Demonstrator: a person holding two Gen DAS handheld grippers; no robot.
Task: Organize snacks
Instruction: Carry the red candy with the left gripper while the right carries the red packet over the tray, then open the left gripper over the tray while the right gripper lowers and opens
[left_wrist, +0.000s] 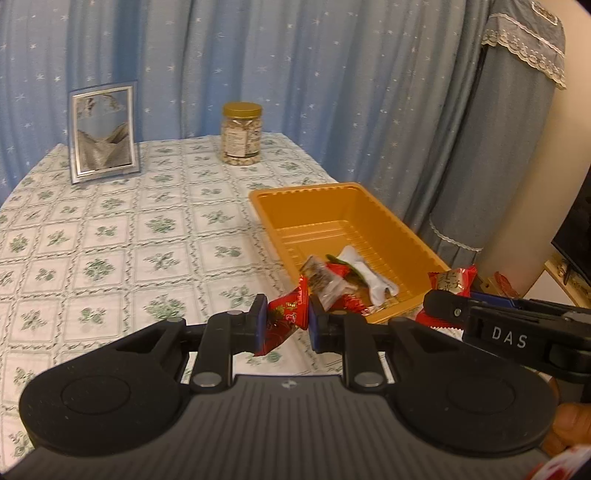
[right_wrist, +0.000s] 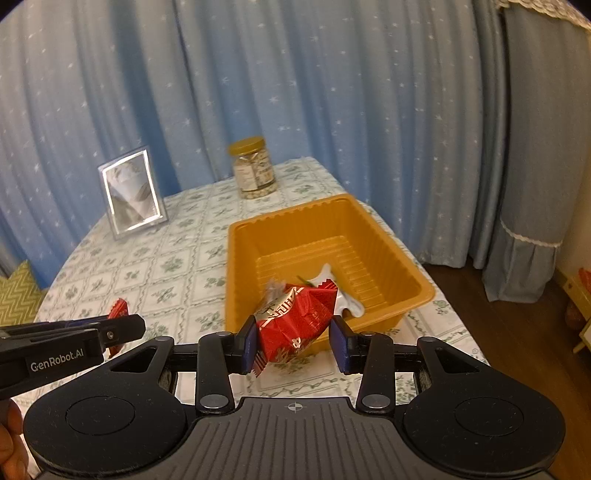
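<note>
Left wrist view: at lower centre, the left gripper (left_wrist: 287, 325) pinches a small red foil snack packet (left_wrist: 286, 320) tightly between its blue pads, held above a table covered by a white cloth (left_wrist: 110, 240) printed with green flowers. To the right of centre sits an orange plastic tray (left_wrist: 332, 221) holding a few wrapped snacks (left_wrist: 347, 280) at its near end: red, clear and white wrappers. At the right edge, the right gripper (left_wrist: 443, 306), marked "DAS", carries a red snack packet (left_wrist: 452, 280) with writing too small to read. Farther back stand a silver picture frame (left_wrist: 103, 134) at upper left and a gold-lidded jar (left_wrist: 242, 134) whose label is unreadable. Blue star-patterned curtains (left_wrist: 295, 74) hang behind.

Right wrist view: at lower centre, the right gripper (right_wrist: 293, 341) holds a larger red snack packet (right_wrist: 295, 321) with silver characters between moderately spread pads, in front of the orange tray's (right_wrist: 388, 236) near rim. At lower left, the left gripper (right_wrist: 122, 326), marked "GenRobot.AI", grips its small red packet (right_wrist: 119, 308). The frame (right_wrist: 131, 192) and jar (right_wrist: 255, 168) stand beyond.
</note>
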